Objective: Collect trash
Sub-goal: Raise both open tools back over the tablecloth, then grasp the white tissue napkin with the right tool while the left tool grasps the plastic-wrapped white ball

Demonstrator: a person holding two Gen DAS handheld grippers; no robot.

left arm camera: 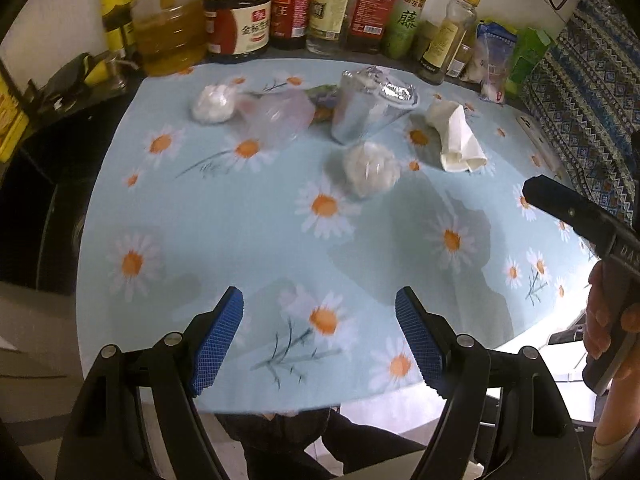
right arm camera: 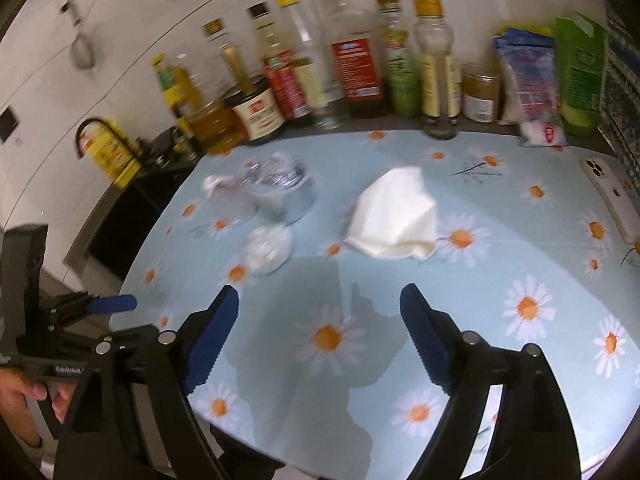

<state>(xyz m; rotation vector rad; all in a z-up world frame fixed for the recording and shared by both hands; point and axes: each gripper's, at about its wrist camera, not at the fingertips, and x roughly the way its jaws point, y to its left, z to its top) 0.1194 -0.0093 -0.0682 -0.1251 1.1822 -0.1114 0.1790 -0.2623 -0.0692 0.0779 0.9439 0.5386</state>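
Trash lies on the daisy-print tablecloth (left arm camera: pixel 240 232): a crumpled white napkin (left arm camera: pixel 456 136) (right arm camera: pixel 394 216), a white paper ball (left arm camera: pixel 370 174) (right arm camera: pixel 269 249), a second paper ball (left arm camera: pixel 212 104), a clear plastic container (left arm camera: pixel 280 118) and a crushed clear cup with a foil lid (left arm camera: pixel 372 108) (right arm camera: pixel 276 186). My left gripper (left arm camera: pixel 320 336) hangs open over the cloth's near edge, nothing between its blue pads. My right gripper (right arm camera: pixel 320 336) is open too, empty, short of the napkin. Each view shows the other gripper at its edge, the right (left arm camera: pixel 576 216), the left (right arm camera: pixel 114 303).
Several bottles and jars (left arm camera: pixel 280 8) (right arm camera: pixel 348 72) line the back of the table, with bags (right arm camera: pixel 532 80) at the right. A white phone (right arm camera: pixel 612 200) lies by the right edge. A patterned fabric (left arm camera: pixel 584 80) hangs at the right. A dark counter (left arm camera: pixel 60 100) stands left.
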